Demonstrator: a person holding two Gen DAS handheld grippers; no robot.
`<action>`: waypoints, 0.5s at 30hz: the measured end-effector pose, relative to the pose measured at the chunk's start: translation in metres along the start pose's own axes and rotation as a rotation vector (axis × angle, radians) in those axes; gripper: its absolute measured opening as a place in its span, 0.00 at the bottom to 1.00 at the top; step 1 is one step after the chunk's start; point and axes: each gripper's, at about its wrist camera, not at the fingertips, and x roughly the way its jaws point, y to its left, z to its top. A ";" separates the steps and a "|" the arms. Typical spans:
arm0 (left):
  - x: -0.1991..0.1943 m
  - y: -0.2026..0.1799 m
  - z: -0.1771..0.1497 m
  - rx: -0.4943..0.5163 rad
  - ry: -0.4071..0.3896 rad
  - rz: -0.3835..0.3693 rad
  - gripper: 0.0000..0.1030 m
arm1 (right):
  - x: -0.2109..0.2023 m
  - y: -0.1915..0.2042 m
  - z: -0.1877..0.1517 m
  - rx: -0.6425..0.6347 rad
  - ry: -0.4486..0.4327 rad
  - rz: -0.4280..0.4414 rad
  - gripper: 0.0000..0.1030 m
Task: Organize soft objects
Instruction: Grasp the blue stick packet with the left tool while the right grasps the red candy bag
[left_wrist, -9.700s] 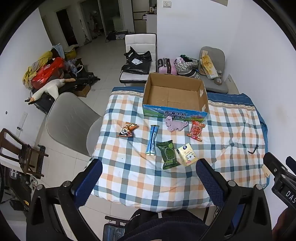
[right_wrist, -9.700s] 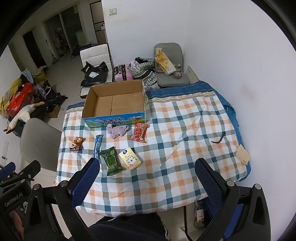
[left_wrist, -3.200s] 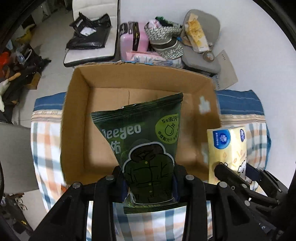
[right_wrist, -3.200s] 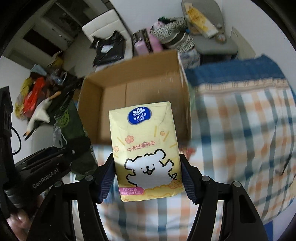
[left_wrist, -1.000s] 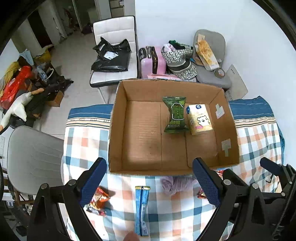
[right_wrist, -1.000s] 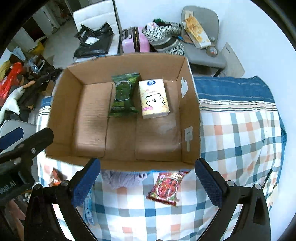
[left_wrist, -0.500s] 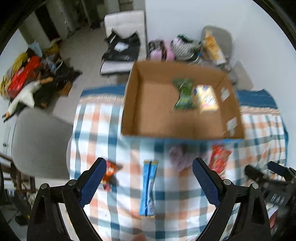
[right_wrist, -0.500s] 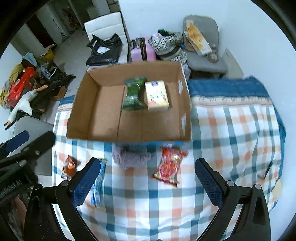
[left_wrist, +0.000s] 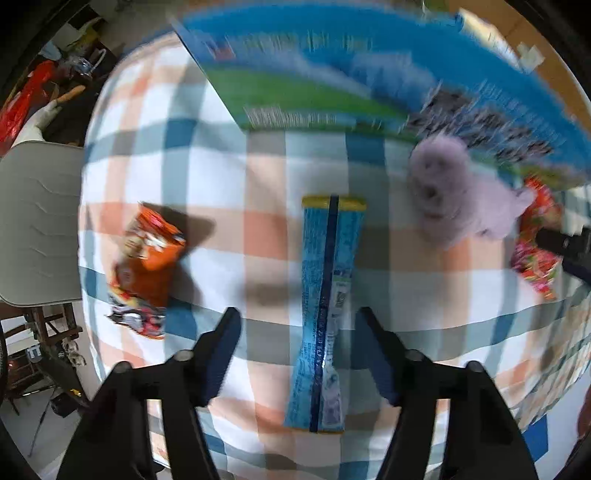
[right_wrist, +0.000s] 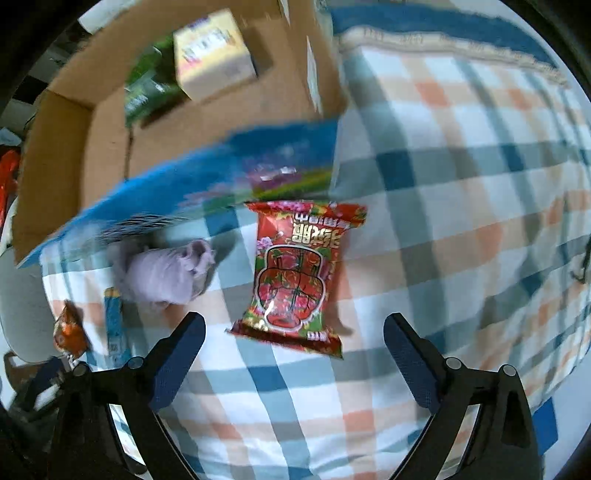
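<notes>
My left gripper (left_wrist: 297, 325) is open low over the checked cloth, its jaws on either side of the near part of a long blue packet (left_wrist: 325, 306). An orange snack bag (left_wrist: 146, 269) lies to its left, a purple plush toy (left_wrist: 454, 199) to its right. My right gripper (right_wrist: 293, 332) is open just before a red packet (right_wrist: 299, 273), which lies between its jaws. The plush (right_wrist: 166, 273) lies left of it. The cardboard box (right_wrist: 110, 147) behind holds a green packet (right_wrist: 147, 92) and a yellow tissue pack (right_wrist: 212, 55).
The box's blue printed front (left_wrist: 332, 74) stands right behind the items. A grey chair (left_wrist: 37, 221) is at the table's left edge. Open checked cloth (right_wrist: 461, 184) spreads right of the red packet, with a small dark item (right_wrist: 581, 266) at the far right.
Both grippers have dropped from high above the box down close to the cloth. The left now straddles the blue packet and the right the red packet.
</notes>
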 end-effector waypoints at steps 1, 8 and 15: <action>0.005 -0.001 0.000 0.006 0.011 -0.003 0.56 | 0.008 0.000 0.003 0.004 0.006 -0.003 0.92; 0.027 -0.005 -0.008 0.002 0.058 -0.030 0.28 | 0.037 0.000 0.010 0.023 0.068 -0.029 0.67; 0.015 -0.005 -0.021 -0.039 0.040 -0.066 0.13 | 0.034 -0.002 -0.015 -0.025 0.101 -0.031 0.49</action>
